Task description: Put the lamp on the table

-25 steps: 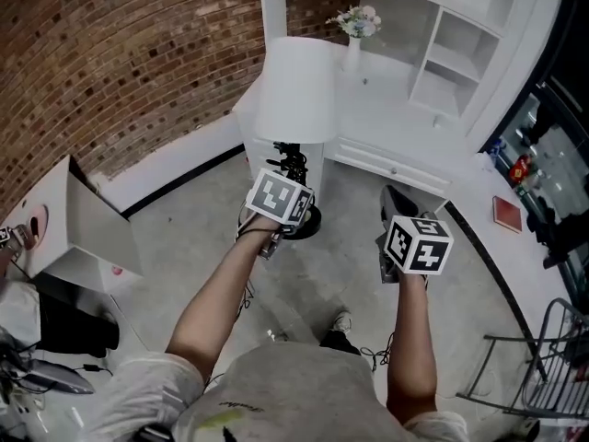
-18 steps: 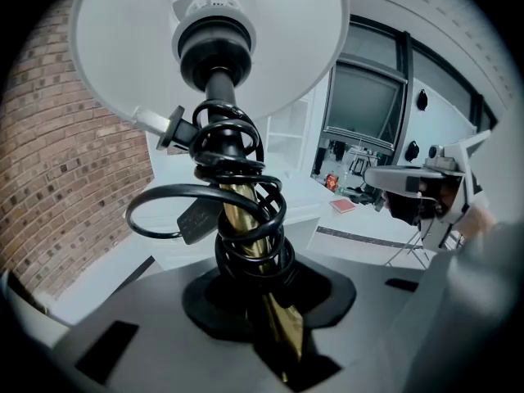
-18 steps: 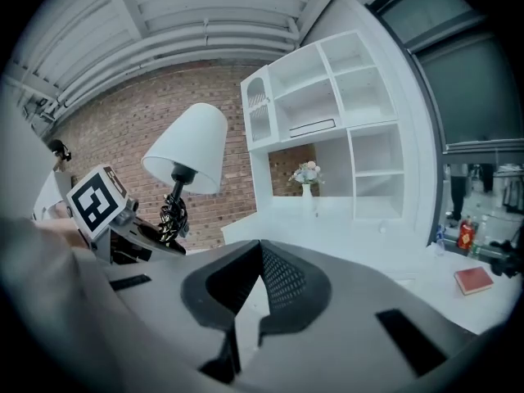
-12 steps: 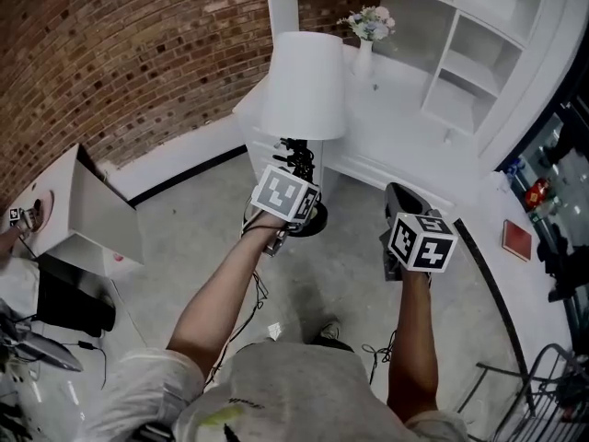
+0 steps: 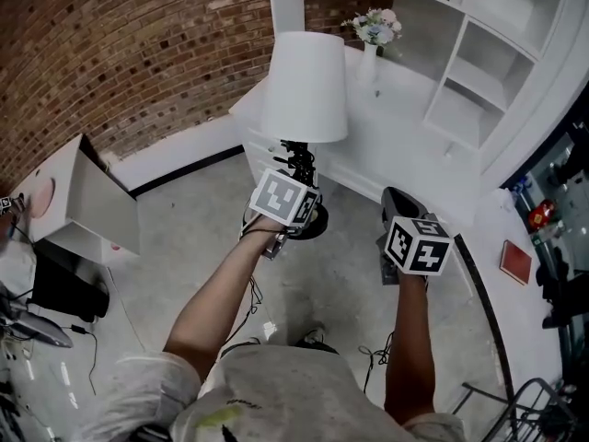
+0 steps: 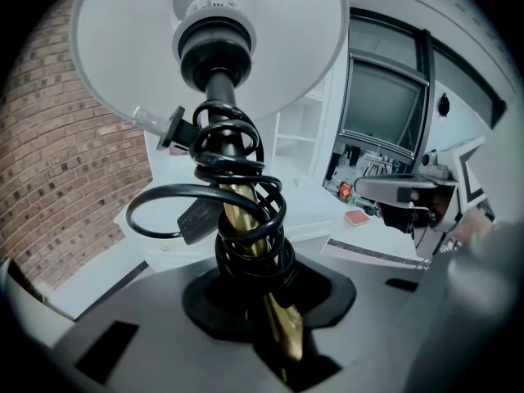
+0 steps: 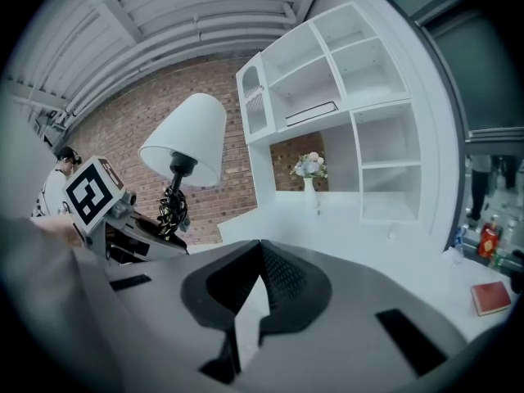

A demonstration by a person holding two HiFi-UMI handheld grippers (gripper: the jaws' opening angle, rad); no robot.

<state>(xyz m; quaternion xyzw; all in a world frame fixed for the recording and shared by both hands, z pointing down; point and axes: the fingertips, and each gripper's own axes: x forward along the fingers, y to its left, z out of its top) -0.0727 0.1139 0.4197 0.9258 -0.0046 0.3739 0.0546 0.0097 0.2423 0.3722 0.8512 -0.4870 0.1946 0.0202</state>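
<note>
The lamp has a white shade (image 5: pixel 305 86), a brass stem wound with black cord (image 6: pixel 241 211) and a round black base (image 5: pixel 316 223). My left gripper (image 6: pixel 277 338) is shut on the brass stem just below the cord coil and holds the lamp upright, off the floor, in front of the white table (image 5: pixel 396 118). From above, that gripper's marker cube (image 5: pixel 283 197) hides the jaws. The right gripper view shows the lamp (image 7: pixel 187 142) at the left, at about the table's height. My right gripper (image 7: pixel 260 256), to the lamp's right, is shut and holds nothing.
A white shelf unit (image 5: pixel 479 53) rises at the table's back, with a vase of flowers (image 5: pixel 372 33) on the table's far side. A brick wall (image 5: pixel 138 53) stands on the left and an open cardboard box (image 5: pixel 83 201) on the floor. A red book (image 5: pixel 513 261) lies on a counter at the right.
The lamp stays gripped in my left gripper. The view has drifted a little, so the table and lamp sit slightly further right. Neither gripper's jaws have visibly changed.
</note>
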